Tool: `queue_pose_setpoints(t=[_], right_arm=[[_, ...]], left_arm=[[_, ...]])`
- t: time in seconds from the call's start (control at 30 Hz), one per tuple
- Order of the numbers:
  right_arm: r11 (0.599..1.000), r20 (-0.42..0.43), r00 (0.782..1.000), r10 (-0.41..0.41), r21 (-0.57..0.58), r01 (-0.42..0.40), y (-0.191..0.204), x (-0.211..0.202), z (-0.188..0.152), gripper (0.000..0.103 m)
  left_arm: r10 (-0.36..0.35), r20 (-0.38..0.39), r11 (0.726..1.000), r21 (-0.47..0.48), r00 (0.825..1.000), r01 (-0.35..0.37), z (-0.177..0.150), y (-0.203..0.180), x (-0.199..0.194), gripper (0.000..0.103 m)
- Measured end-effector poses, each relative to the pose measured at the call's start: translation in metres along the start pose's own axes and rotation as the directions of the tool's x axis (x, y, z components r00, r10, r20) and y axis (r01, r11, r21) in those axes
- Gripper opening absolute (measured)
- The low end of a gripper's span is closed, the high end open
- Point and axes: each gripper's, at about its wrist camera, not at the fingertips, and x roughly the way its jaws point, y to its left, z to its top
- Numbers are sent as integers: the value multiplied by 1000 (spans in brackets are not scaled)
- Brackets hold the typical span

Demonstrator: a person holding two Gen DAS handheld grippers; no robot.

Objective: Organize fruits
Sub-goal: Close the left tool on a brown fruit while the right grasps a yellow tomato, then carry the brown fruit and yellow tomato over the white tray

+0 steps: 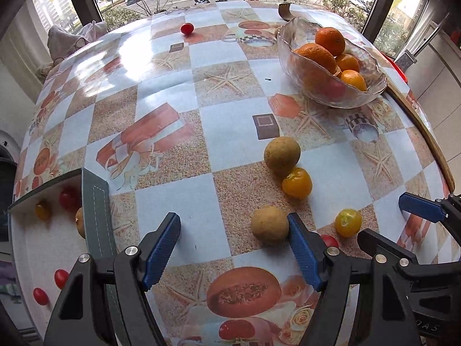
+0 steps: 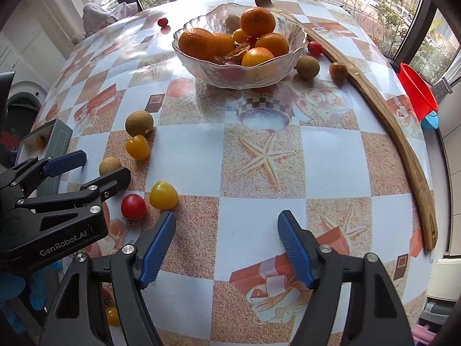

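- The left gripper (image 1: 233,245) points down at the patterned tablecloth (image 1: 173,92) with its blue fingers (image 1: 161,248) spread wide. Nothing sits between them; only bare cloth shows in the gap.
- A brown longan (image 1: 269,224) lies against the outer side of its right-hand finger, touching or nearly so; it is not pinched.
- The right gripper (image 2: 227,248) also hangs over the cloth with fingers (image 2: 296,248) spread wide and empty.
- Loose fruit near the left gripper: a second longan (image 1: 281,152) touching a yellow tomato (image 1: 296,182), another yellow tomato (image 1: 348,222), and a red tomato (image 1: 330,240) half hidden behind the finger.
- The glass bowl (image 2: 207,66) holds oranges (image 2: 257,21) and smaller fruit.
- Only the left wrist view looks into the grey-rimmed box (image 1: 95,201) at the table's left edge: on its white floor lie red tomatoes (image 1: 61,278), a yellow one and a longan at the wall.
- Only the right wrist view shows the fruit behind the bowl: a longan (image 2: 307,67), a darker round fruit (image 2: 338,70) and a red tomato (image 2: 314,48), all beside the curved wooden strip (image 2: 397,132). It also shows a red funnel (image 2: 417,89) off the table.
- Both views show a lone red tomato (image 1: 186,28) far across the table.
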Motion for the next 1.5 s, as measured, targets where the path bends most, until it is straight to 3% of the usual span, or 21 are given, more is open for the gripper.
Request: queue_pose_setpoints(t=[0.07, 0.3, 0.4, 0.5, 0.63, 0.73, 0.87, 0.97, 1.03, 1.13, 1.5], right_arm=[[1000, 4, 1000, 16, -14, -16, 5, 2, 5, 76], [993, 8, 996, 90, -80, -89, 22, 2, 13, 63], [986, -6, 990, 144, -89, -144, 27, 4, 17, 58], [975, -18, 981, 196, -99, -196, 33, 7, 21, 55], [952, -58, 953, 297, -58, -300, 35, 15, 28, 48], [945, -62, 944, 324, -23, -326, 32, 18, 33, 46], [938, -76, 937, 342, -33, -345, 38, 20, 36, 32], [951, -66, 952, 300, -60, -304, 43, 15, 36, 26], [952, -76, 950, 302, -24, -304, 37, 14, 36, 21], [945, -88, 941, 327, 47, -324, 25, 15, 32, 22], [943, -74, 943, 326, 89, -319, 18, -4, 20, 22]], left_arm=[[-9, 2, 1000, -5, 1000, 9, 0, 0, -1, 72], [-18, 10, 1000, 10, 1000, 18, 7, 3, -3, 41], [-35, 10, 999, 5, 999, 35, 7, 12, -4, 32], [-54, 5, 999, 6, 999, 54, 7, 16, -4, 31], [-69, 6, 998, -4, 998, 69, 6, 17, -4, 31], [-86, 5, 996, -13, 996, 86, 6, 18, -4, 31], [-96, 9, 995, -3, 995, 96, 5, 19, -5, 31], [-102, 8, 995, -10, 995, 102, 5, 20, -5, 31], [-105, 9, 994, -11, 994, 105, 5, 22, -6, 26], [-128, 12, 991, -32, 992, 128, 3, 26, -7, 26], [-150, 59, 983, -100, 987, 155, -10, 38, -41, 26]])
